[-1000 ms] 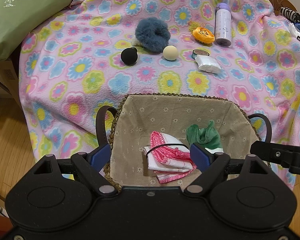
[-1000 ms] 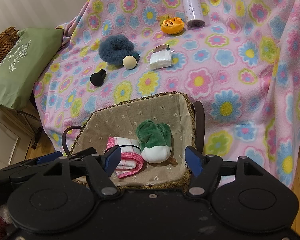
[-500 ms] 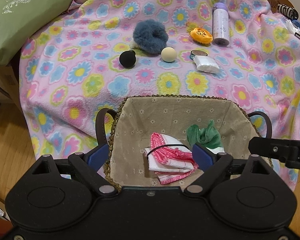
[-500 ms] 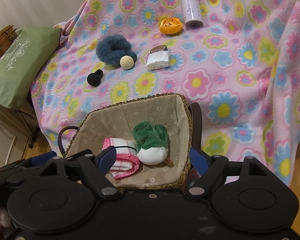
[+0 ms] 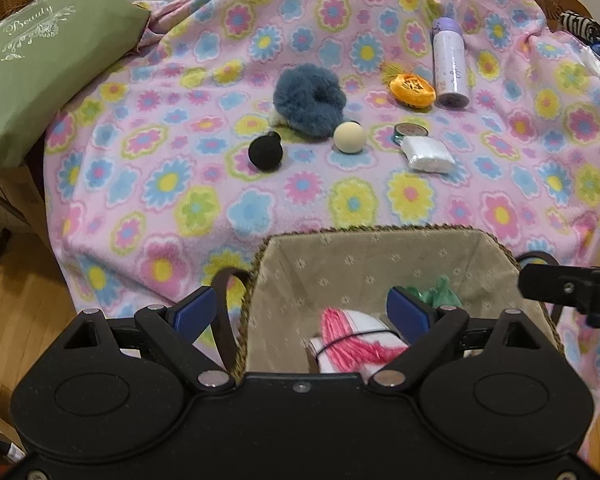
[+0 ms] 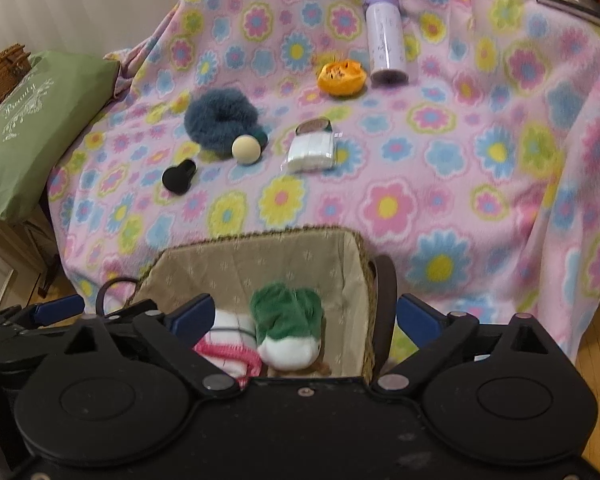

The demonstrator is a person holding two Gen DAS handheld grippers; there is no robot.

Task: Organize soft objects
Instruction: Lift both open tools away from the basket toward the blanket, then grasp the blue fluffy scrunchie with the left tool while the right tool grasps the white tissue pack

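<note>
We've got both grippers over the lined wicker basket (image 5: 380,256), which sits at the near edge of the flowered blanket (image 5: 172,184). Left gripper (image 5: 300,312): jaws wide apart and opening, nothing pinched. Right gripper (image 6: 306,316): jaws wide apart and opening too, nothing between the pads; they straddle the basket's right wall.

In the basket: pink-and-white folded cloth (image 6: 228,340) with a black band round it, and just beside it, touching, the green-and-white plush (image 6: 288,328) (lying on its side).

Out on the blanket, we see:
- blue fluffy scrunchie (image 5: 308,100), cream ball (image 5: 349,138) touching its near edge
- black ball (image 5: 265,153) to the left, a little apart
- white packet (image 5: 428,154) with a small round tin (image 5: 410,131) at its far end
- orange flower-like piece (image 5: 412,90) just beside the purple bottle (image 5: 450,64), which lies flat

Green cushion (image 5: 40,68) lies off the blanket's far left.
</note>
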